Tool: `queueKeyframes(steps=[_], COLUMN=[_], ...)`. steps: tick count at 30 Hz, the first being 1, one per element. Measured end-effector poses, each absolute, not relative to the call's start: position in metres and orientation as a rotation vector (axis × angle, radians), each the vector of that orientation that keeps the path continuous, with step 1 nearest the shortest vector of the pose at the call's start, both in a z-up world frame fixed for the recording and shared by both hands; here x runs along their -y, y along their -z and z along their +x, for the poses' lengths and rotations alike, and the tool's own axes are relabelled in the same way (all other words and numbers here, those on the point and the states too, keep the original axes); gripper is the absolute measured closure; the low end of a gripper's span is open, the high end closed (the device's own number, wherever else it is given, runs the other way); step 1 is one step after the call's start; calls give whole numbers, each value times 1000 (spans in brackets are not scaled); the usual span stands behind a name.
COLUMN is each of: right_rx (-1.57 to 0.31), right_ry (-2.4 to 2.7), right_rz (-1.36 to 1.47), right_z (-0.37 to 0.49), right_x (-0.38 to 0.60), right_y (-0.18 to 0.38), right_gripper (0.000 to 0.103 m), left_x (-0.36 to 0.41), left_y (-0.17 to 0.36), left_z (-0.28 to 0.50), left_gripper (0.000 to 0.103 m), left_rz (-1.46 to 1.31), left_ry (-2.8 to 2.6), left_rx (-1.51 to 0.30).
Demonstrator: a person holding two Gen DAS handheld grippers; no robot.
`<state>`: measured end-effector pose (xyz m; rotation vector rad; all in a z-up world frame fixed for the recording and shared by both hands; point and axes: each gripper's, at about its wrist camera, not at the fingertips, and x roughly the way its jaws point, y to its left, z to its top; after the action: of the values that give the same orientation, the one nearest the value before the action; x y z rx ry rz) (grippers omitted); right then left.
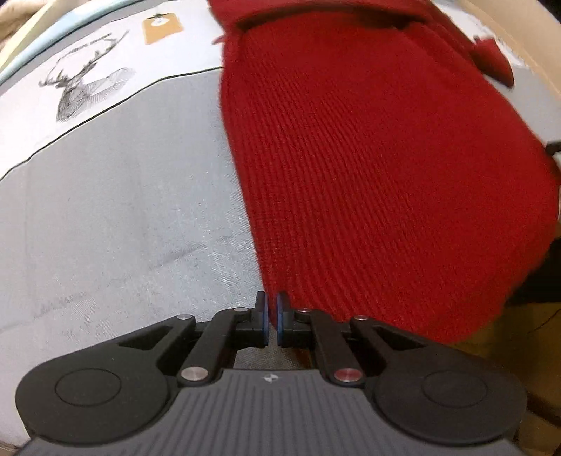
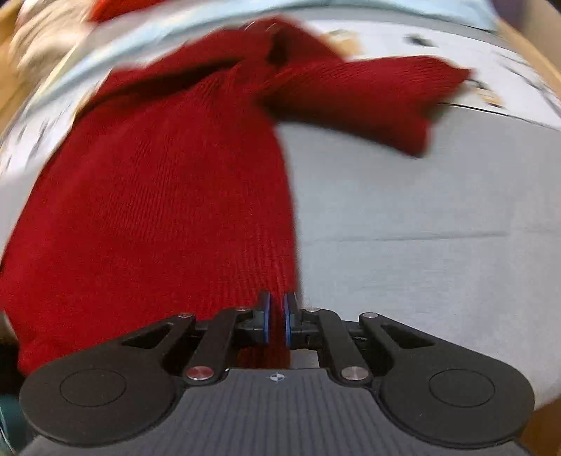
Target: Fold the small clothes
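A small red knitted sweater [image 1: 378, 168] lies stretched over the grey cloth surface [image 1: 122, 210]. In the left wrist view my left gripper [image 1: 272, 317] is shut at the sweater's near left hem corner; the cloth between its pads is hidden, so the hold is unclear. In the right wrist view my right gripper [image 2: 277, 321] is shut on the sweater's [image 2: 168, 196] near right hem corner, with red knit showing between the pads. One sleeve [image 2: 378, 101] lies out to the right, near the top. The right wrist view is motion-blurred.
The grey cloth has a white border printed with a deer drawing [image 1: 84, 87] and a brown tag [image 1: 161, 29]. A wooden edge [image 1: 508, 38] runs at the far right. A pale blue strip [image 2: 350, 10] lies beyond the sweater.
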<state>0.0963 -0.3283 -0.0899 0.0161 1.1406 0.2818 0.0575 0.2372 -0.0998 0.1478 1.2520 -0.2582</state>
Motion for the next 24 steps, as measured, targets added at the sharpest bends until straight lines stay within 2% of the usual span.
queueKeyframes(steps=[1, 3, 5, 9, 13, 14, 15, 18, 22, 24], right_rx=[-1129, -1102, -1087, -1090, -1175, -1186, -1181, -1148, -1121, -1147], right_ry=[-272, -241, -219, -158, -122, -142, -171, -221, -124, -163], right_rz=[4, 14, 64, 33, -24, -45, -80, -193, -27, -95], right_z=[97, 100, 109, 128, 152, 155, 156, 152, 150, 142], right_x=[325, 327, 329, 319, 309, 304, 298, 288, 318, 314], right_y=[90, 87, 86, 92, 107, 108, 108, 102, 84, 88], right_gripper=[93, 79, 73, 72, 72, 75, 84, 97, 98, 98], left_x=[-240, -244, -249, -243, -218, -215, -206, -184, -162, -155], left_y=[98, 91, 83, 79, 63, 60, 50, 28, 11, 6], left_z=[59, 62, 69, 82, 108, 117, 121, 134, 143, 146], left_gripper=[97, 96, 96, 96, 96, 96, 96, 96, 96, 96], left_rz=[116, 66, 37, 16, 26, 28, 22, -4, -2, -3], left_ry=[251, 241, 224, 194, 187, 187, 190, 206, 201, 197], left_rx=[-1246, -1227, -1198, -1171, -1117, -1099, -1069, -989, -932, -920])
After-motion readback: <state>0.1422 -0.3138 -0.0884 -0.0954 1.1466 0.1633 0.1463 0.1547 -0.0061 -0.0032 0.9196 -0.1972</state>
